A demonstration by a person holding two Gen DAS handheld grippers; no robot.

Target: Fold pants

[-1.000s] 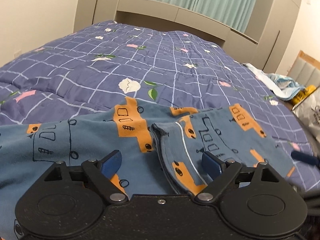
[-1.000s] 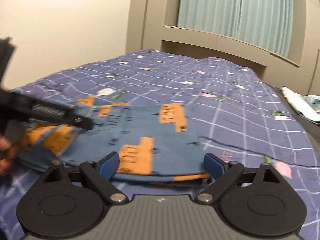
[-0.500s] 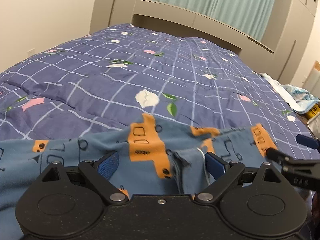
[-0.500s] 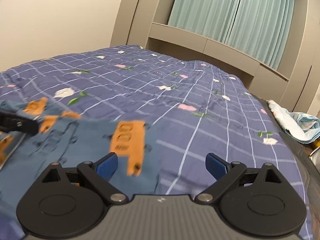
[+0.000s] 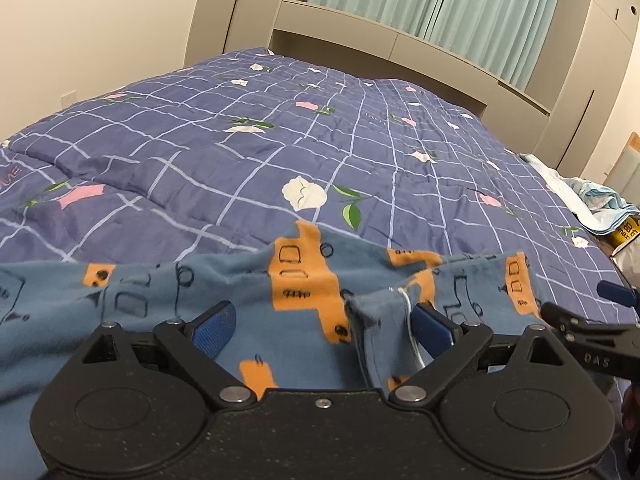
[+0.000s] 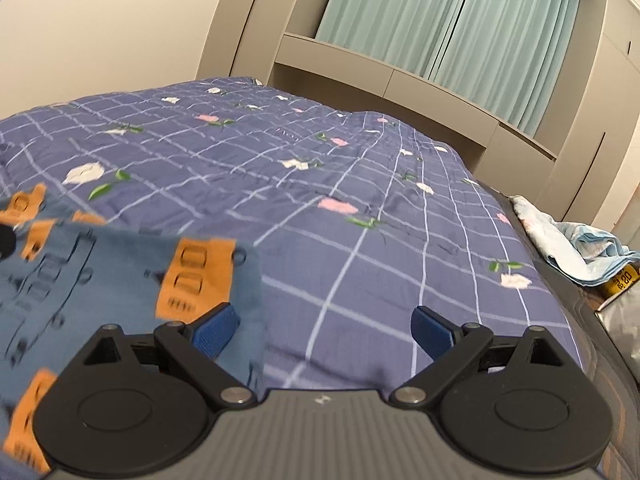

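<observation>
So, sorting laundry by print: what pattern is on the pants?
Blue cotton pants printed with orange blocks and black line-drawn vehicles; clearest in the left wrist view.

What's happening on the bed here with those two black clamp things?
A person is folding blue pants printed with orange buses on a purple quilt, using a handheld gripper in each hand. The left gripper is open over a bunched fold of the fabric. The right gripper is open too, at the pants' right edge. Neither grips the cloth.
</observation>
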